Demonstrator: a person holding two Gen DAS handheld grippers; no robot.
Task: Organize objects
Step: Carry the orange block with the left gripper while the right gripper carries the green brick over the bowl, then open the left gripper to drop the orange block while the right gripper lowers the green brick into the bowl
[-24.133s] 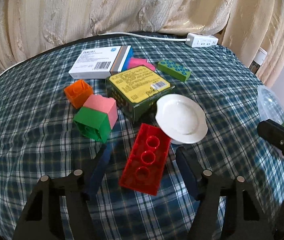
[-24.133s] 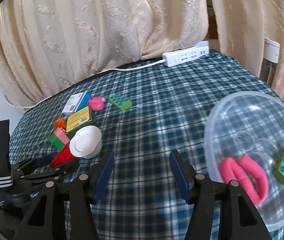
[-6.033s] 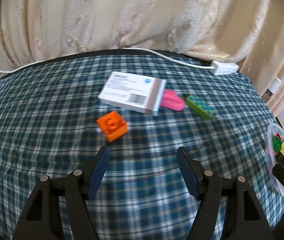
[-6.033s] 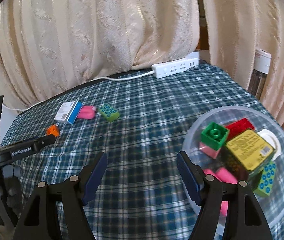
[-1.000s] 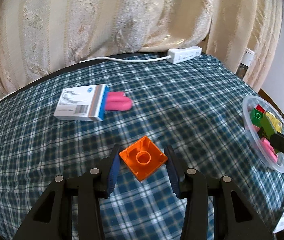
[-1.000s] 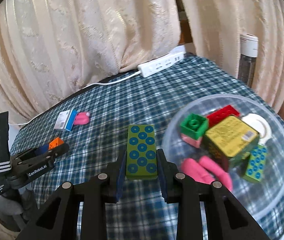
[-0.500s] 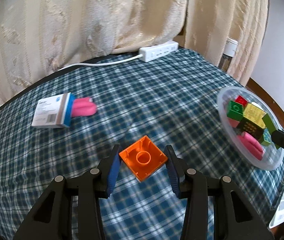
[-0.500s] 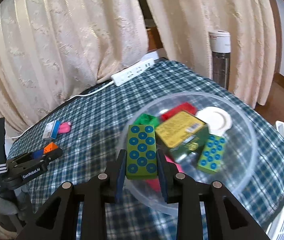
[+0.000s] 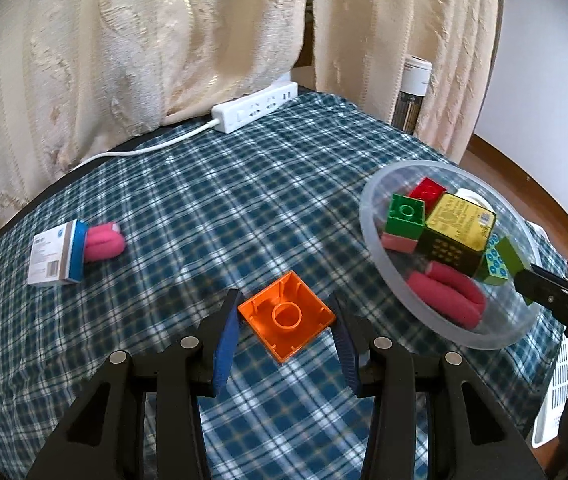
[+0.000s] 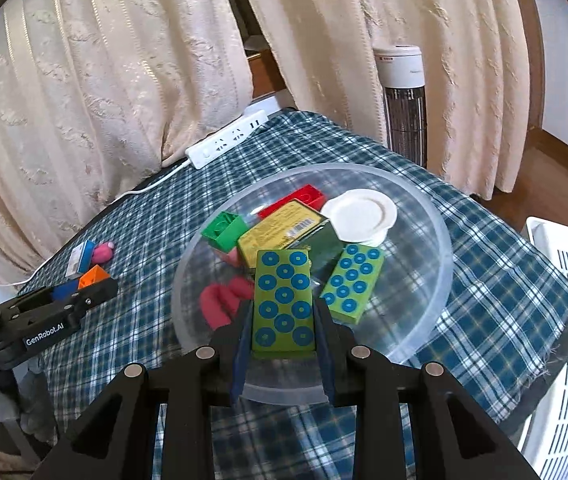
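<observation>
The right tongs point(image 10: 283, 312) are pinched on a green block point(image 10: 283, 302) with blue dots, held flat side up between the two blue pads. Half a second earlier the block is carried at the near rim of the clear bowl point(image 10: 440, 240); it is now held over the bowl's interior, just beyond the tongs' tips. Directly ahead of these tongs lie the yellow-topped box point(image 10: 279, 230), a second green dotted block point(image 10: 352, 282) slightly to the right, a white lid point(image 10: 360, 216) farther ahead, and a pink roll point(image 10: 221, 300) to the left. The block is judged ready for release, since nothing but the bowl's contents lies beneath it.

The left tongs point(image 9: 286, 320) are closed on an orange block point(image 9: 286, 316), gripped corner to corner with its hollow underside facing up. Over the last second the bowl has shifted from the far right edge of this view to a place close on the right of the tongs. The orange block is thus judged next in line, once the right tongs clear the bowl.

Left on the checked counter point(image 9: 243, 208), well off to the left of the left tongs, are a white and blue box point(image 9: 57, 254) and a pink roll point(image 9: 103, 242) touching it. The sorting is judged nearly finished, with two things in transit and two uncollected.
</observation>
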